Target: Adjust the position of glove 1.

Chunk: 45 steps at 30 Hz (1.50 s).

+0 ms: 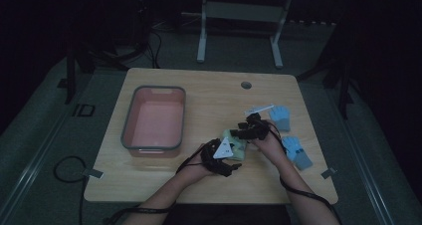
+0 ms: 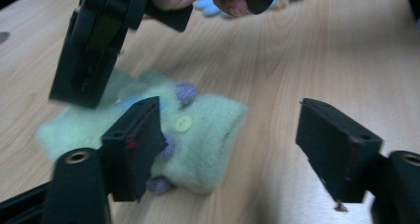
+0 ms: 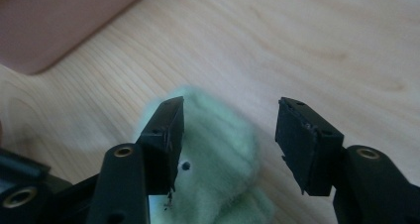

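A pale green fuzzy mitten with purple bumps and a yellow button lies flat on the wooden table. In the high view the mitten sits between the two hands. My left gripper is open low over the table, its left jaw in front of the mitten and its right jaw over bare wood. My right gripper is open just above the mitten, and its pads touch nothing. The right gripper also hangs over the mitten's far end in the left gripper view. From above, the left gripper and right gripper face each other.
A pink bin with a grey rim stands at the table's left; its corner is in the right gripper view. Two blue gloves and a white strip lie at the right. A round hole sits near the far edge.
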{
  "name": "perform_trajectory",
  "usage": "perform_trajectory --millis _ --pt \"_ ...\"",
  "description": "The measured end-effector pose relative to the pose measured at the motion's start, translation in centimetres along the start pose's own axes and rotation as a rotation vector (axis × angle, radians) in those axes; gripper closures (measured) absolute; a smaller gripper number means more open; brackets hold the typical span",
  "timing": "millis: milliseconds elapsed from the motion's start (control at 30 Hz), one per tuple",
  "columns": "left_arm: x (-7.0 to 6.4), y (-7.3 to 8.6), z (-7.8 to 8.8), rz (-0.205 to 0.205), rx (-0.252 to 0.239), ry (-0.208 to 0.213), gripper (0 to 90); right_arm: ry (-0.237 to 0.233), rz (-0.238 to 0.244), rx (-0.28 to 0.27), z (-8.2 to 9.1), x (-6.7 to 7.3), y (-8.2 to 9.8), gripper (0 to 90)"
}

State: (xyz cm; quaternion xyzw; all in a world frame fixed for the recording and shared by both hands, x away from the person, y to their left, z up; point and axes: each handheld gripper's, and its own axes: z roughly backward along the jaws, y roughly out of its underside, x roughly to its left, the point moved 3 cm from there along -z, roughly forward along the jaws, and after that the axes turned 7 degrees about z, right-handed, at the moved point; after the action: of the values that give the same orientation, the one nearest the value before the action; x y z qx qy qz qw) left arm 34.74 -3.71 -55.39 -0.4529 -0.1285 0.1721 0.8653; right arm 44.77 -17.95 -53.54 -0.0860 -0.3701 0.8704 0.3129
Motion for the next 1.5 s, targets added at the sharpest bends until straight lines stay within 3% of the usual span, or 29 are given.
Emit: perform_trajectory --millis 67,233,400,433,467,500,533,600,700,767,867,967,1100,1367,1500 --pt "0.2 0.0 -0.3 -0.011 0.015 0.002 28.2 -0.011 -0.006 0.011 -0.3 -0.1 0.2 41.0" --pt "1.0 0.9 -1.7 -0.069 0.097 -0.031 33.2 -0.099 -0.055 0.067 -1.5 -0.6 1.3 39.9" --pt "1.2 0.9 -1.9 -0.077 0.109 -0.054 41.1 -0.165 -0.104 0.077 -2.1 -0.8 1.6 43.0" --pt "1.0 1.0 -2.2 -0.095 0.116 -0.081 42.6 -0.182 -0.118 0.075 -2.3 -0.8 1.8 44.3" --pt "1.0 1.0 -2.2 -0.095 0.116 -0.081 42.6 -0.182 -0.118 0.075 -2.3 -0.8 1.8 44.3" --pt "0.9 1.0 -2.3 -0.108 0.119 -0.091 42.8 -0.200 -0.133 0.063 -2.3 -0.9 1.9 49.2" --pt "0.6 1.0 -2.5 -0.141 0.126 -0.131 46.1 -0.203 -0.138 0.062 -2.3 -0.9 1.9 52.4" --pt "0.6 0.9 -2.5 -0.147 0.133 -0.137 48.9 -0.200 -0.135 0.058 -2.2 -0.8 1.9 56.3" --pt "0.6 0.5 -2.1 -0.148 0.140 -0.126 63.5 -0.181 -0.121 0.046 -1.7 -0.5 1.7 66.0" --pt "0.9 -0.1 -1.6 -0.134 0.157 -0.097 67.1 -0.180 -0.129 0.040 -1.5 -0.5 1.6 67.8" --pt "1.1 -0.4 -1.2 -0.125 0.165 -0.075 68.8 -0.190 -0.142 0.030 -1.3 -0.5 1.5 68.8" --pt "1.5 -1.1 -0.3 -0.129 0.194 -0.043 69.4 -0.188 -0.125 0.027 -0.9 -0.1 1.0 69.5" --pt "1.9 -1.8 0.9 -0.147 0.203 -0.036 69.7 -0.194 -0.117 0.008 -0.5 0.5 0.2 70.1" --pt "2.8 -3.2 3.6 -0.162 0.206 -0.057 70.9 -0.189 -0.094 -0.037 0.5 1.5 -2.2 70.3" --pt "3.3 -3.7 5.2 -0.173 0.207 -0.084 71.5 -0.184 -0.066 -0.065 0.9 2.5 -4.4 70.3"
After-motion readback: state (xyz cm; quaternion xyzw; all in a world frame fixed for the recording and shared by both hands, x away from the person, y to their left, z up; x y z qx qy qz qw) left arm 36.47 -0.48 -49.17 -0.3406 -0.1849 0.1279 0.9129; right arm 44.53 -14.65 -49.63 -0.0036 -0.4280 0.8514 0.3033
